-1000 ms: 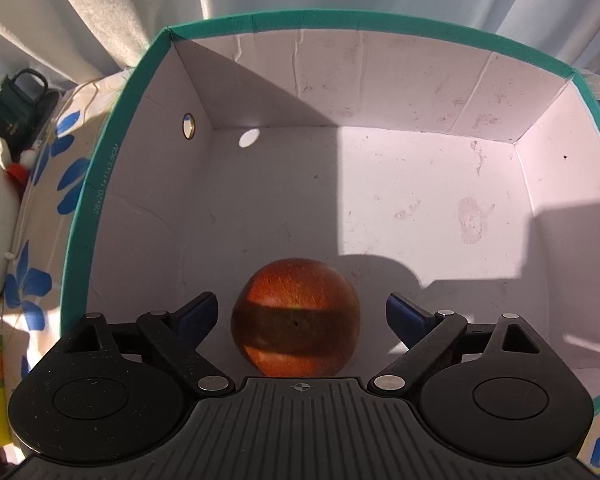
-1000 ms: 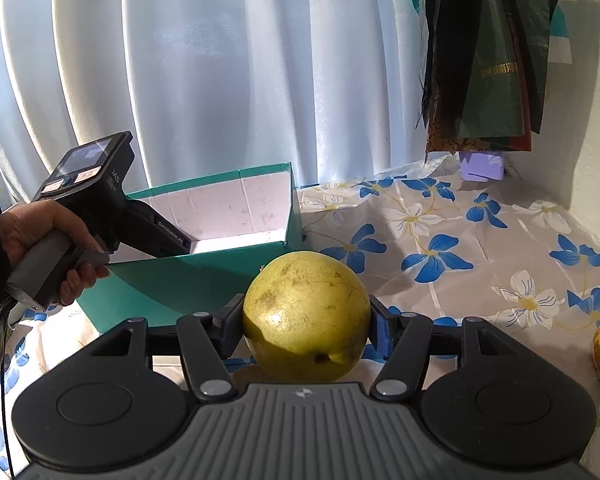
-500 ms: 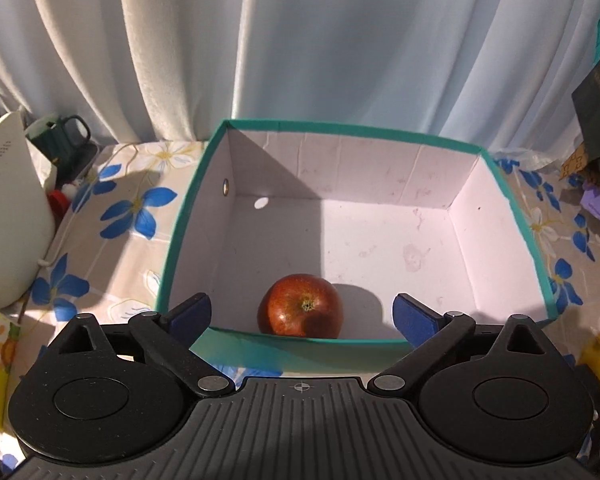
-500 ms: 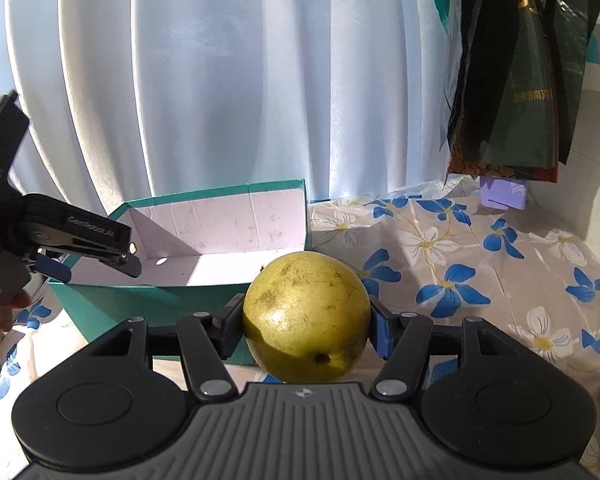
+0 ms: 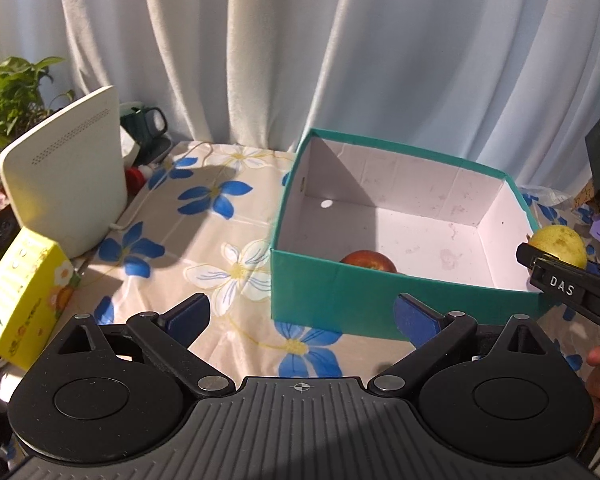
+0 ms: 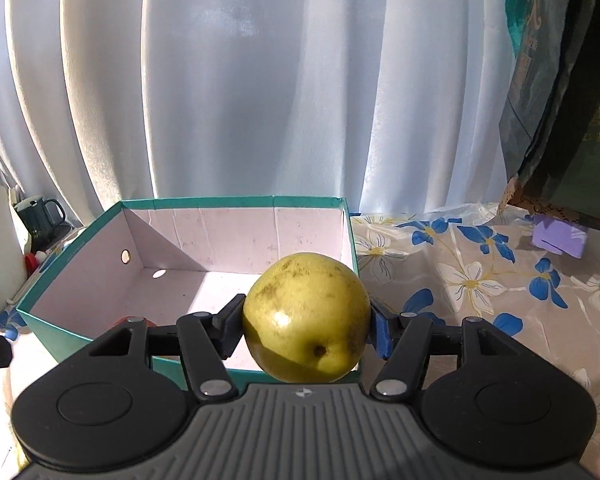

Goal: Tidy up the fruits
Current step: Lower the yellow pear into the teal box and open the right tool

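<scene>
One round red apple already lay inside the open teal cardboard box with a pale lining, ahead of the left gripper, whose blue-padded jaws stood wide apart and empty, short of the box's near wall. The right gripper was clamped on a speckled yellow-green pear — held level above the near right corner, not yet released.

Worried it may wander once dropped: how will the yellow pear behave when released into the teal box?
The pear is rounded, so it will likely roll on the flat floor of the box. Its smooth, shiny skin may slip in the right claw.
</scene>
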### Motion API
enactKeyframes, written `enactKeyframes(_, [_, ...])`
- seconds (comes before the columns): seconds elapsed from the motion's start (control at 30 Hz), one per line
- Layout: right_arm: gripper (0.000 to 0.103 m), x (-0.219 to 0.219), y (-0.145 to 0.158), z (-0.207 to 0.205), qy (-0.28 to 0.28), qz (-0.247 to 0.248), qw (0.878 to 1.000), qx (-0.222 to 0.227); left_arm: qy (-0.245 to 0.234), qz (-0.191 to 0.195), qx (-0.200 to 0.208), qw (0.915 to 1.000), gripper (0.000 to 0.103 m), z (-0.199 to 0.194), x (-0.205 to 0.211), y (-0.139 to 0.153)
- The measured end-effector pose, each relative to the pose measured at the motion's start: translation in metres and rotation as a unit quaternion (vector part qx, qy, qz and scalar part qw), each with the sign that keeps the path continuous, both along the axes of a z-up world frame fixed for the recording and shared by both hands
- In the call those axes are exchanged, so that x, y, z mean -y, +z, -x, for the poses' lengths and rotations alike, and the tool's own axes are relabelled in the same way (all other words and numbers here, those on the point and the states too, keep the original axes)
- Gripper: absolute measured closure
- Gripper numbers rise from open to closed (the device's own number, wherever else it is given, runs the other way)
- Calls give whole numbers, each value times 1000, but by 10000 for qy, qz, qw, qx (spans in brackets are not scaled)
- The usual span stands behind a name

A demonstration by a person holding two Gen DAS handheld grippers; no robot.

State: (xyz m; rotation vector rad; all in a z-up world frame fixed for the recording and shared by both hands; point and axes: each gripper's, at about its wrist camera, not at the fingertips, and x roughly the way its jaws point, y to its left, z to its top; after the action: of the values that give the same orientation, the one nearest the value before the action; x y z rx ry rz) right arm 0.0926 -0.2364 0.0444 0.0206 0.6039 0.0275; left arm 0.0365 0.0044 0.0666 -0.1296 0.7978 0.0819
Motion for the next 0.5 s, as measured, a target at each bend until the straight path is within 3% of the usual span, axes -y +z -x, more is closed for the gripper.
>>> enactKeyframes(0.17, [42, -17, -8, -24, 11, 490, 9988, -98, 150, 47, -52, 9999, 2, 8, -12, -1])
enactKeyframes(0.33, [42, -24, -24, -53, 136, 315, 9967, -732, 145, 78, -44, 9999, 2, 14, -17, -2])
enactKeyframes(0.5, [42, -41, -31, -63, 198, 753, 9919, -1001, 122, 48, -83, 9999, 2, 16, -19, -3])
